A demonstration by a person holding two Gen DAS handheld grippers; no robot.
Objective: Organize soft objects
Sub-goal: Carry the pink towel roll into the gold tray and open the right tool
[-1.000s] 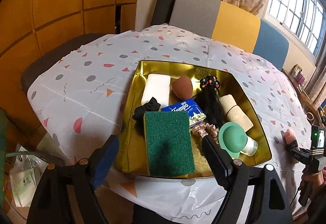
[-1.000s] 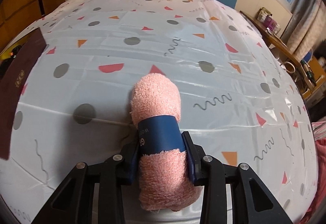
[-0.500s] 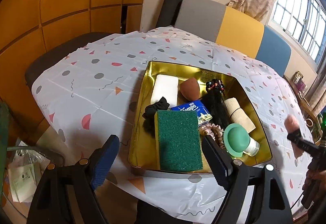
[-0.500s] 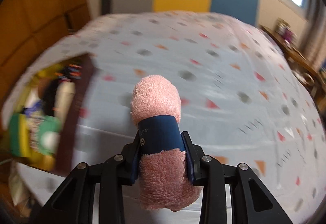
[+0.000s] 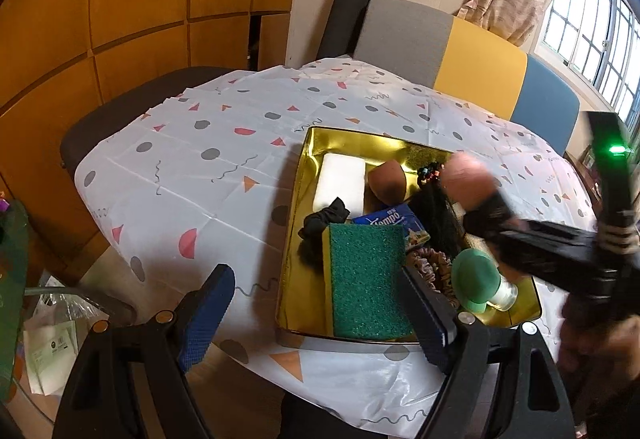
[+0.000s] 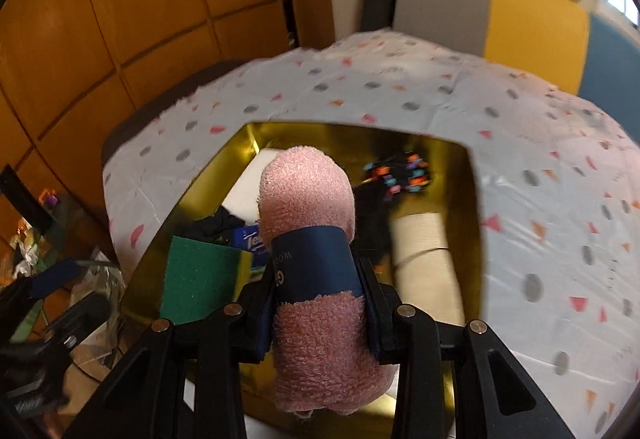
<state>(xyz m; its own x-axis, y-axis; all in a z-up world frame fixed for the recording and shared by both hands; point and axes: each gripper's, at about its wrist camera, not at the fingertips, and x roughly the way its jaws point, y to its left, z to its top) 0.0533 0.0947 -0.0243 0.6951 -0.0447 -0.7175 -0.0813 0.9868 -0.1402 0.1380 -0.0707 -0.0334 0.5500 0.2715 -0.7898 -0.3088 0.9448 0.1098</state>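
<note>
From the left wrist, the left gripper (image 5: 316, 315) hangs released at the tray's (image 5: 298, 207) near edge; a second ago the right gripper (image 5: 486, 211) sat far right, now over the tray. From the right wrist, it clenches the towel (image 6: 308, 199); lower it onto a free spot, perhaps beside the roll (image 6: 424, 247).

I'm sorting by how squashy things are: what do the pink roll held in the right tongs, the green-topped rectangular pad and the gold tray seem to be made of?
Pink roll: looks like terry cloth, looped fuzzy pile, with a smooth dark blue paper-like band.
Green-topped rectangular pad: coarse abrasive fibre over a yellow layer, probably sponge.
Gold tray: likely metal; glossy mirror-like walls.
</note>
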